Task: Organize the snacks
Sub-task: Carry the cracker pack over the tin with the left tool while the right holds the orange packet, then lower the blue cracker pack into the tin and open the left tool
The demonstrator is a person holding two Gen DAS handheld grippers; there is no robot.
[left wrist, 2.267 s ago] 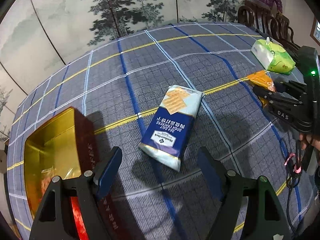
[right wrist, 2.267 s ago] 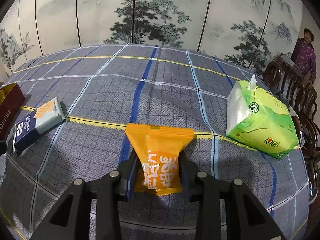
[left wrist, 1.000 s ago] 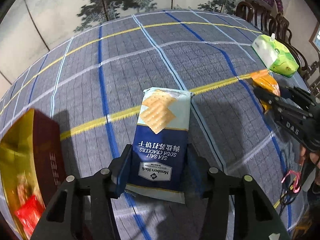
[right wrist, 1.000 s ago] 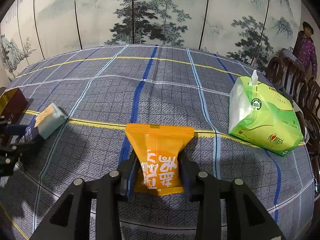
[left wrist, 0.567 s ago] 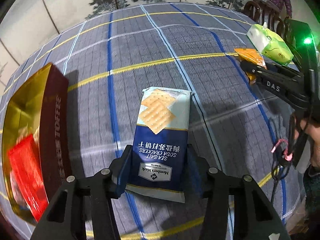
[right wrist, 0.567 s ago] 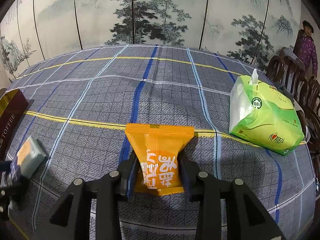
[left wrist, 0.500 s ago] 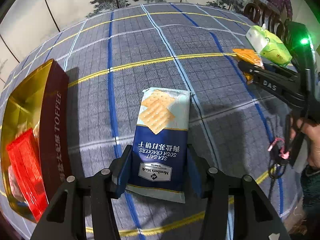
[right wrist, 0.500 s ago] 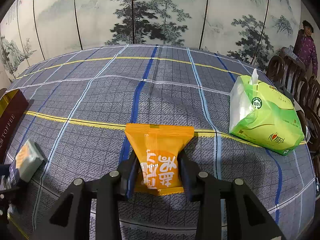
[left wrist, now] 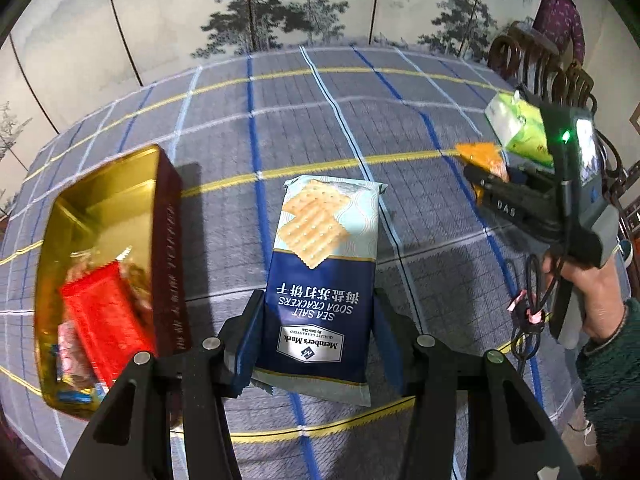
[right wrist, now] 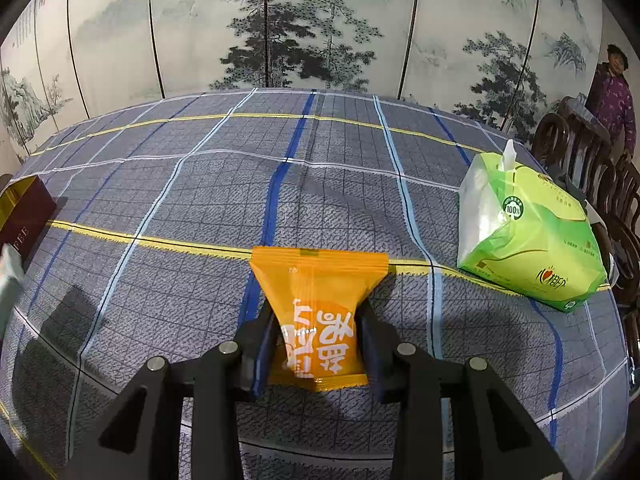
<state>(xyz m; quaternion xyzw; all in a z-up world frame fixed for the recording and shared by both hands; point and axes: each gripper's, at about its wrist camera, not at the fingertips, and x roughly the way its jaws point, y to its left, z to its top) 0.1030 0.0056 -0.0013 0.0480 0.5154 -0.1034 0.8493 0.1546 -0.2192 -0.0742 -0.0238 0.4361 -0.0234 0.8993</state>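
Observation:
My left gripper (left wrist: pixel 318 340) is shut on a blue and pale soda cracker pack (left wrist: pixel 324 268), held up above the checked tablecloth. Left of it stands an open gold-lined toffee tin (left wrist: pixel 108 208) with a red packet (left wrist: pixel 104 316) and other wrapped snacks inside. My right gripper (right wrist: pixel 316 344) is shut on an orange snack packet (right wrist: pixel 316 308), low over the cloth. In the left wrist view the right gripper (left wrist: pixel 486 178) and its orange packet (left wrist: pixel 480 156) show at the right, with a hand (left wrist: pixel 588 292) on the handle. The tin's corner (right wrist: pixel 24 208) shows at the left edge of the right wrist view.
A green tissue pack (right wrist: pixel 528 236) lies at the right of the table, near dark wooden chairs (right wrist: pixel 580 152). A person (right wrist: pixel 612 100) stands behind the chairs. A painted folding screen (right wrist: pixel 300 20) backs the table.
The left gripper has lifted the cracker pack and carried it toward the tin, which now shows more of its inside. The right gripper has kept still with the orange packet.

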